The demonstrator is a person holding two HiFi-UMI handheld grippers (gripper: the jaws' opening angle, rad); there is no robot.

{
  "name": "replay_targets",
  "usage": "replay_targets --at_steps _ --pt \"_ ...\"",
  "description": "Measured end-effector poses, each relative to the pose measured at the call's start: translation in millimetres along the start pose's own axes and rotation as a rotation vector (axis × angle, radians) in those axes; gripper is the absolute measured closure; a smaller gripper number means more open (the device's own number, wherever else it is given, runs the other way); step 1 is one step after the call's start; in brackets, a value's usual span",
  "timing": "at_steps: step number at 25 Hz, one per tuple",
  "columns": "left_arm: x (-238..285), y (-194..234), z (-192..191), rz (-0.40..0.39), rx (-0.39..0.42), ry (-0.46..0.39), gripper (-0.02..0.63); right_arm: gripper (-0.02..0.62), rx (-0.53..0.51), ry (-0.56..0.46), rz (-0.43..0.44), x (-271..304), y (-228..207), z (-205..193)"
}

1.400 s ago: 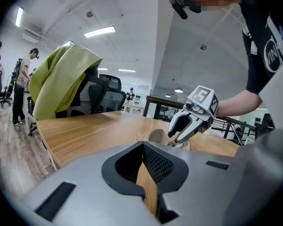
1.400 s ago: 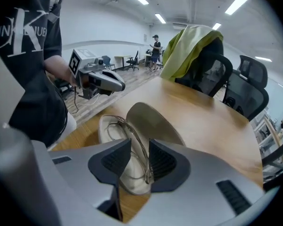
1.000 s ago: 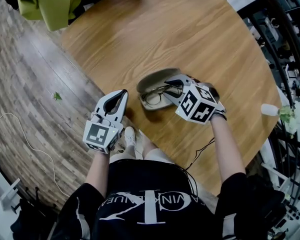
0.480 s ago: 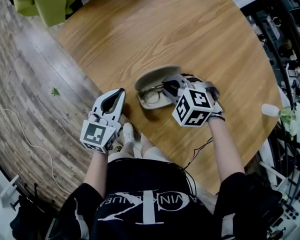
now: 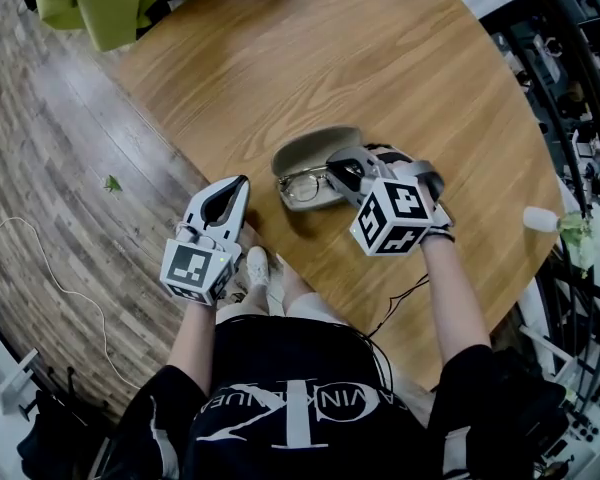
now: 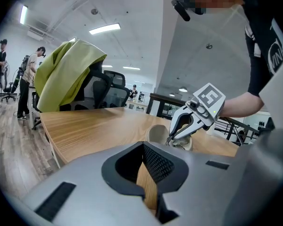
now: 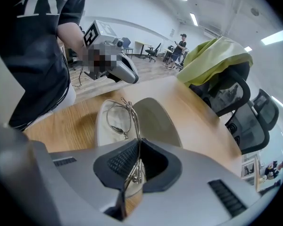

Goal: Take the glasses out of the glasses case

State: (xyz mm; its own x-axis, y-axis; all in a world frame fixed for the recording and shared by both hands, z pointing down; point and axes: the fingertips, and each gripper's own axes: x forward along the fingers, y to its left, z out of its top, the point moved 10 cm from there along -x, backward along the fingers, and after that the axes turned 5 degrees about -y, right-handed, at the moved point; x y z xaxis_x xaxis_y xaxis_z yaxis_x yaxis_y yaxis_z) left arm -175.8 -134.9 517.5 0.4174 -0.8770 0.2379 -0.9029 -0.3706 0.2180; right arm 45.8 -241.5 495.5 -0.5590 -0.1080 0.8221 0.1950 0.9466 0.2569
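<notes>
Clearly, right gripper (image 7: pixel 134 173) pinches glasses (image 7: pixel 114 121) over case (image 7: pixel 155 121).

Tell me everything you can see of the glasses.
The glasses have a thin, pale metal wire frame with clear rounded lenses and small nose pads, and they look folded. They stand on edge, tilted, over the tray of the open case. The right claw is shut on one end of the frame, near the hinge. Whether the far end touches the case cannot be told.
</notes>
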Motion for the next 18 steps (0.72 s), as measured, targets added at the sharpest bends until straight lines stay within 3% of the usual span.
replay_targets --at_steps 18 --pt "-25 -12 30 0.012 0.015 -0.044 0.591 0.56 0.018 -0.045 -0.197 -42 -1 25"
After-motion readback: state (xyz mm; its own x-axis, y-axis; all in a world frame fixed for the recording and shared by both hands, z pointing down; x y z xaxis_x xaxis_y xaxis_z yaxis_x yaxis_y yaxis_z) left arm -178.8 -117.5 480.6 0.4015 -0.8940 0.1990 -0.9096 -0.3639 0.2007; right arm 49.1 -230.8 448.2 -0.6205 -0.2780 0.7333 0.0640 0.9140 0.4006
